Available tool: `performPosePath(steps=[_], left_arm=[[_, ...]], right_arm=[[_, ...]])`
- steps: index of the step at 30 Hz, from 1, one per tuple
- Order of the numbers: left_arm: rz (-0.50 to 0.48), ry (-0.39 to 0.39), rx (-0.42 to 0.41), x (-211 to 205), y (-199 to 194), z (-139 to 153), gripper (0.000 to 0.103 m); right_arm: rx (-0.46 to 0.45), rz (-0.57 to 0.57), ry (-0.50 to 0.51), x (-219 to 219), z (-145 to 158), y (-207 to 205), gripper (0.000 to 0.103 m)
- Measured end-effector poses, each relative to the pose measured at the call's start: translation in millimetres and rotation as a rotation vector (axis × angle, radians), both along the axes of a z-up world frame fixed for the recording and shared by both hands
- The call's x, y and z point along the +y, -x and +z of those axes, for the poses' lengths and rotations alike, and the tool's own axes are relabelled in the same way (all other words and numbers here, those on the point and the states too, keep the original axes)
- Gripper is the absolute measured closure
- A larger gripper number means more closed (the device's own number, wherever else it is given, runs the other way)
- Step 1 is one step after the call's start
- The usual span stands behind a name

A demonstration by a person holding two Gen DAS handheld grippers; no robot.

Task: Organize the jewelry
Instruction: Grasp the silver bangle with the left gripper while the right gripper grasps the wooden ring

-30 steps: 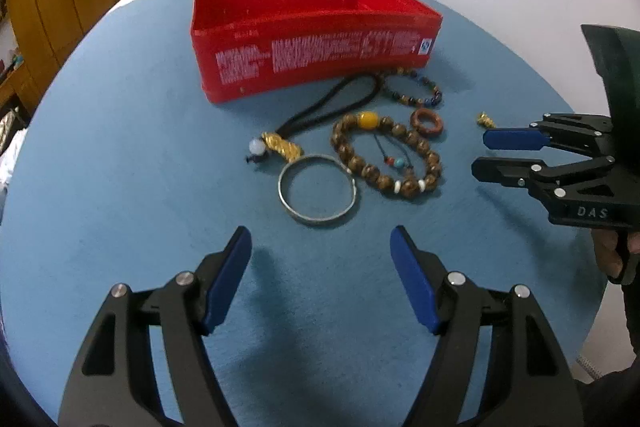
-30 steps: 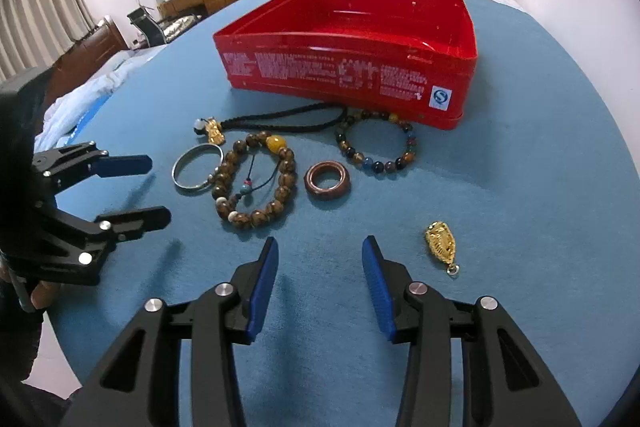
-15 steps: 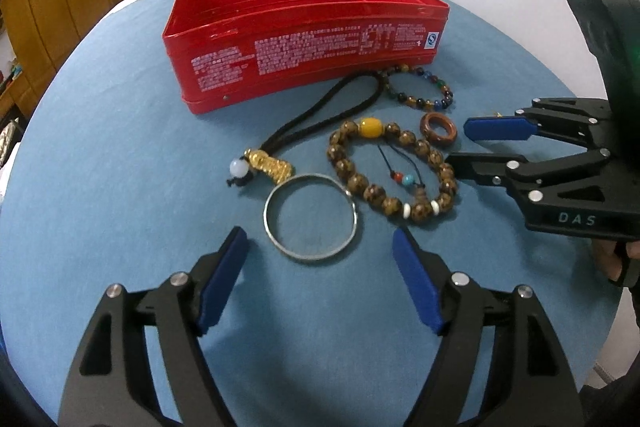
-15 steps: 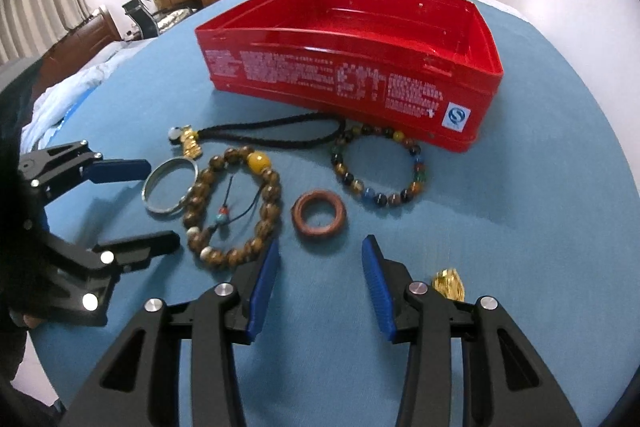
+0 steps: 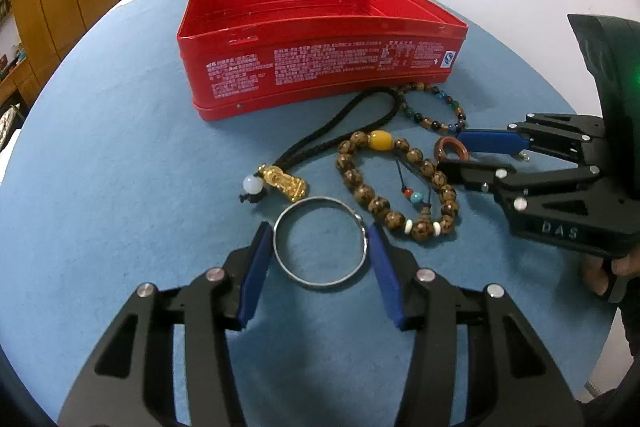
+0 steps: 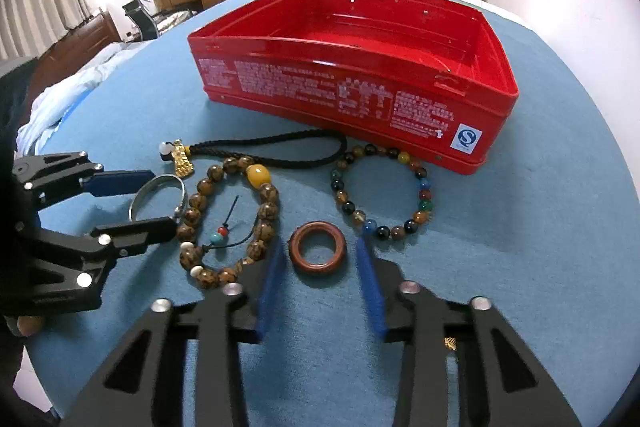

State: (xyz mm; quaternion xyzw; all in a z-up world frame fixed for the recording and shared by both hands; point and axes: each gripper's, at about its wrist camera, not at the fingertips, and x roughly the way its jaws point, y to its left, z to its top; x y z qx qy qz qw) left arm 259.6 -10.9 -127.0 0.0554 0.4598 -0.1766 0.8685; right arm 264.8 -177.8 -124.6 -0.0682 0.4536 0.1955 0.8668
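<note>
On the blue table a silver bangle (image 5: 320,283) lies between the blue pads of my left gripper (image 5: 320,231). Its jaws are closing and both pads touch the bangle's sides. My right gripper (image 6: 320,243) straddles a brown wooden ring (image 6: 317,249); its jaws are closing too, with small gaps left on either side of the ring. The left wrist view shows the right gripper (image 5: 450,153) reaching in from the right around the ring (image 5: 451,148). In the right wrist view the left gripper (image 6: 164,201) holds the bangle (image 6: 160,183) at the left.
An empty red box (image 5: 320,59) stands behind the jewelry. A brown bead bracelet (image 6: 232,223), a multicoloured bead bracelet (image 6: 384,191) and a black cord with a gold charm (image 5: 286,183) lie between the box and the grippers. A gold pendant (image 6: 450,343) peeks from under my right finger.
Both grippers moved in toward the jewelry and narrowed. The left jaws closed onto the silver bangle; the right jaws came down around the wooden ring.
</note>
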Motion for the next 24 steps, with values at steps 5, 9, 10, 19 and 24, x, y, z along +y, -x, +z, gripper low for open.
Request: performPosePath(steps=[5,9,10,19,24], left_arm=[[-0.003,0.003,-0.002,0.6,4.6,1.1,0.056],[0.002,0.008,-0.001,2.4,7.1,1.7,0.056],[0.003,0.009,-0.001,2.7,7.8,1.9,0.056],[0.007,0.009,-0.008,3.3,14.2,5.5,0.056],[0.009,0.005,-0.019,4.4,18.7,10.3,0.056]], right_arm=[[0.003,0.0,-0.004,-3.1,0.1,1.5,0.073],[0.007,-0.003,-0.008,-4.9,1.3,4.5,0.073],[0.007,-0.003,-0.009,-5.0,1.4,4.9,0.073],[0.014,-0.003,-0.016,-7.0,2.5,8.5,0.073],[0.014,0.0,-0.016,-7.3,3.3,11.9,0.074]])
